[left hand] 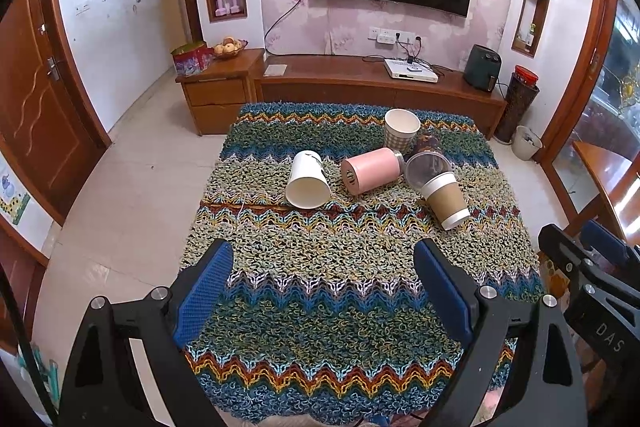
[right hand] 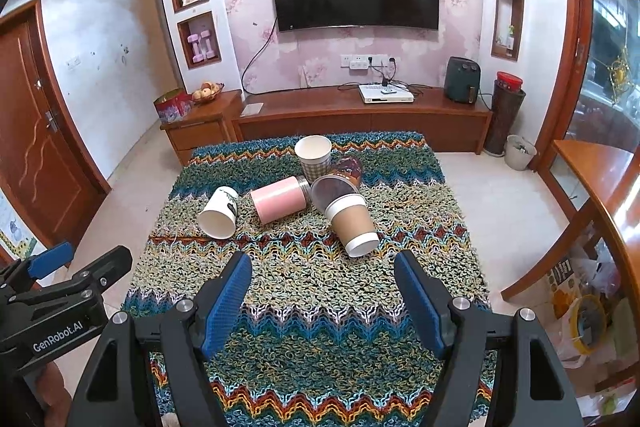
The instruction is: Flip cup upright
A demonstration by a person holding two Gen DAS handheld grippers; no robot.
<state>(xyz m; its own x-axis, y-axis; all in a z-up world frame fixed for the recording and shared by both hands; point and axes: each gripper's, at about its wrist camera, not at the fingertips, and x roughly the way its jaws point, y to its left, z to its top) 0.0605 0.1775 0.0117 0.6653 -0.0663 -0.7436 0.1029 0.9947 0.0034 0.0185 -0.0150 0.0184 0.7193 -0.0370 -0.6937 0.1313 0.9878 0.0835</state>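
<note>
Several cups lie on a knitted zigzag cloth (left hand: 320,267) (right hand: 320,307). A white paper cup (left hand: 307,180) (right hand: 219,214) lies on its side, mouth toward me. A pink cylinder cup (left hand: 372,171) (right hand: 279,200) lies on its side. A brown cup with white lid (left hand: 445,198) (right hand: 352,223) lies on its side beside a clear plastic cup (left hand: 427,167) (right hand: 332,190). A checked paper cup (left hand: 401,131) (right hand: 314,157) stands upright at the back. My left gripper (left hand: 323,259) is open and empty over the near cloth. My right gripper (right hand: 323,269) is open and empty, near the brown cup.
A dark patterned cup (left hand: 426,143) (right hand: 350,169) lies behind the clear one. A wooden TV cabinet (left hand: 376,87) stands beyond the table. A wooden table edge (right hand: 600,195) and bags are on the right. The other gripper shows at each view's side edge.
</note>
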